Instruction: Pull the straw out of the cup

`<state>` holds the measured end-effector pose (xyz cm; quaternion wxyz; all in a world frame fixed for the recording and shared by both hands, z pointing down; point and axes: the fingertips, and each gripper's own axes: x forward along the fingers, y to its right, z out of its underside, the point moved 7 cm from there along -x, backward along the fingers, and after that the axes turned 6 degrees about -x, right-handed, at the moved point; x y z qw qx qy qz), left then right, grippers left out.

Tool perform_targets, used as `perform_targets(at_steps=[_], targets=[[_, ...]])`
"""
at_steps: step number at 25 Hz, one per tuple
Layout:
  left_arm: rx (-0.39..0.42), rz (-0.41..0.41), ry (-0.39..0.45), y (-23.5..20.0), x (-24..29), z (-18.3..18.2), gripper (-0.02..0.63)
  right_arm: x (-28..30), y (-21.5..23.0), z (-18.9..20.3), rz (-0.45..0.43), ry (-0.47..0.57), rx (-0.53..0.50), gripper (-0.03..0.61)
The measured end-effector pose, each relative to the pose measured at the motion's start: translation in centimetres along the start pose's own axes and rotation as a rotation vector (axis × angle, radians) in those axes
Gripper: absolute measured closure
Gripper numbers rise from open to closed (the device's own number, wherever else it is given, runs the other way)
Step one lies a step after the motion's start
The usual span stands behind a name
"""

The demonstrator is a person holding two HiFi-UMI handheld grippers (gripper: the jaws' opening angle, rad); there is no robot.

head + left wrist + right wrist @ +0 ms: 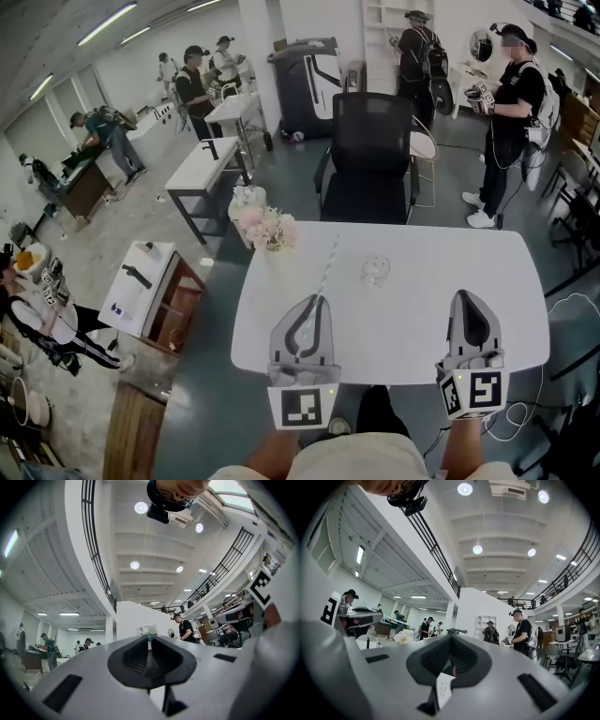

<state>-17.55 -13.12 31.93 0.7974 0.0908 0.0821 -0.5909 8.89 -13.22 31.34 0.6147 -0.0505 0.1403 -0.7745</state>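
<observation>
Seen from the head camera, a white rounded table (422, 309) fills the lower frame. A small clear glass cup (375, 269) stands near its middle. The pale striped paper straw (328, 264) is no longer in the cup. It slants in the air at the cup's 9 o'clock, clear of the rim, with its lower end pinched in the closed jaws of the left gripper (317, 298). The right gripper (467, 298) sits at the cup's 4 o'clock, its jaws together and empty.

The pull looks essentially done. At most, the straw has to be carried off or set down.

Only the head view shows the cup and the gap between it and the straw. The left gripper view shows just the straw's tip (151, 632) poking above the clamped pads. The right gripper view confirms nothing sits between that gripper's jaws.
</observation>
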Motion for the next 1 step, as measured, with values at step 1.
perform_targets(at_steps=[1], targets=[[-0.008, -0.002, 0.001, 0.05, -0.03, 0.12, 0.589, -0.04, 0.01, 0.12, 0.0, -0.001, 0.001, 0.577]])
